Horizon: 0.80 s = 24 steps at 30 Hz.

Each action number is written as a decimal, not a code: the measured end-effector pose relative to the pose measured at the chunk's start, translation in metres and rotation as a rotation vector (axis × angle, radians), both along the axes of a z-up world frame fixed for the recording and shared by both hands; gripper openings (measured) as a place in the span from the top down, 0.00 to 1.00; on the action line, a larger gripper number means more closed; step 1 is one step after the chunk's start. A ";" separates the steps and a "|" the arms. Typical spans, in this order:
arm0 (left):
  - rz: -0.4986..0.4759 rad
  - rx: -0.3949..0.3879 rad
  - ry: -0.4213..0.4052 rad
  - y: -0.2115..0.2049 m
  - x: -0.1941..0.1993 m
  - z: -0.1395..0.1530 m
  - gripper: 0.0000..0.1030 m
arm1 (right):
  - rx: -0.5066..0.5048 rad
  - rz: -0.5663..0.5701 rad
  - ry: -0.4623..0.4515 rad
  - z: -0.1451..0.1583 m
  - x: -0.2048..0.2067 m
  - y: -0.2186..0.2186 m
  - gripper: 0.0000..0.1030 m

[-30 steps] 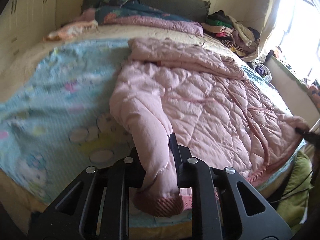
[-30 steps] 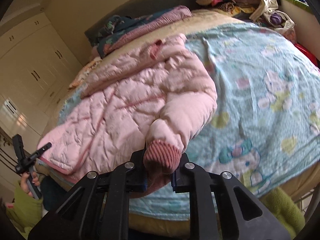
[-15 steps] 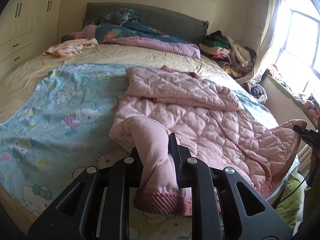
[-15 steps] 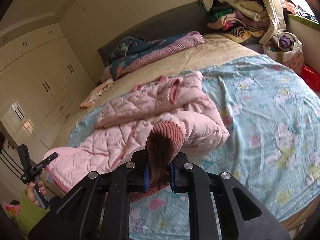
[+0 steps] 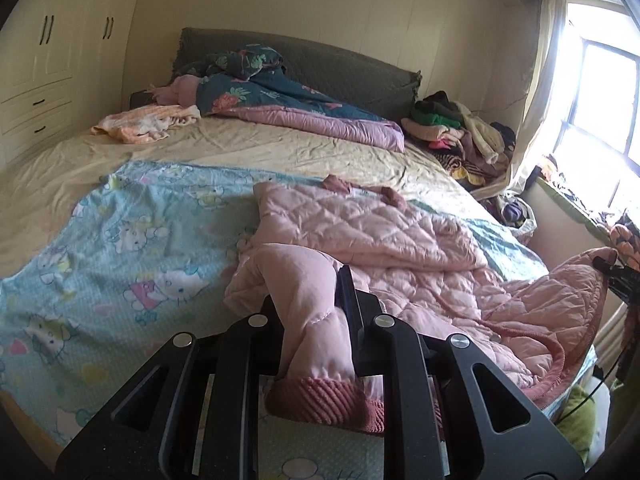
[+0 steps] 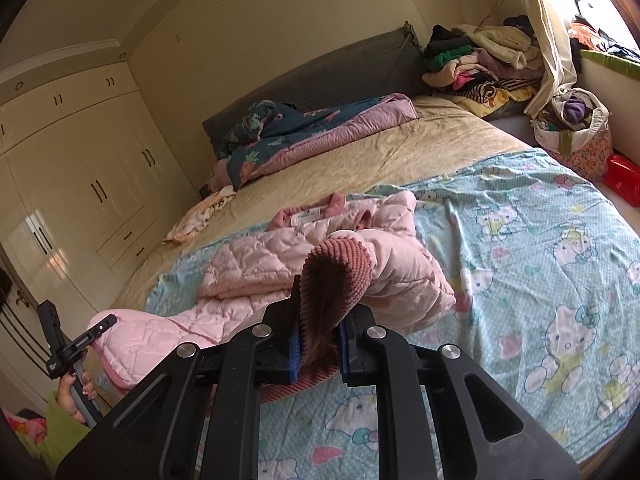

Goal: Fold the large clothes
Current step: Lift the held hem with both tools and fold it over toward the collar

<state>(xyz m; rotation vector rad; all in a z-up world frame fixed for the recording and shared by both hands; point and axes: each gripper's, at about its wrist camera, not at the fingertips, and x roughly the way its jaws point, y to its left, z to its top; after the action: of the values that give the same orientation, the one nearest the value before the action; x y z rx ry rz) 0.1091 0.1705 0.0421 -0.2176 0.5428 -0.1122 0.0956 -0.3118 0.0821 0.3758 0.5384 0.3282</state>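
One cuff [image 5: 320, 402] of the pink jacket [image 5: 400, 256] is being pinched tight in the closed left gripper [image 5: 316, 312], and the other cuff [image 6: 336, 268] is being pinched likewise in the right gripper [image 6: 318, 340]. The jacket is being spread on the blue sheet [image 6: 540, 280] of the bed [image 5: 280, 152], and a clothes pile [image 6: 472, 64] is being seen far behind.

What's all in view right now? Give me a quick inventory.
jacket: one, pink quilted, spread on the sheet, each cuff lifted
sheet: one, light blue cartoon print, over the near bed
quilt: one, dark floral and mauve, by the headboard
headboard: one, grey-green, at the wall
clothes pile: one, mixed colours, far corner by the window
small cloth: one, peach and white, far left of the bed
wardrobe: one, cream, left wall
bag: one, floral, beside the bed
left gripper: black, shut on a cuff
right gripper: black, shut on the other cuff
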 end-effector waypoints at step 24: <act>0.034 -0.074 -0.063 0.007 0.053 0.056 0.90 | 0.029 -0.051 -0.028 0.050 0.049 -0.007 0.88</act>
<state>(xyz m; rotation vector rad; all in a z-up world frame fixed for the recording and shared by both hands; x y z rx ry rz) 0.1620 0.1774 0.0977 -0.2944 0.4720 -0.1056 0.1441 -0.3189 0.1325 0.4118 0.4967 0.2918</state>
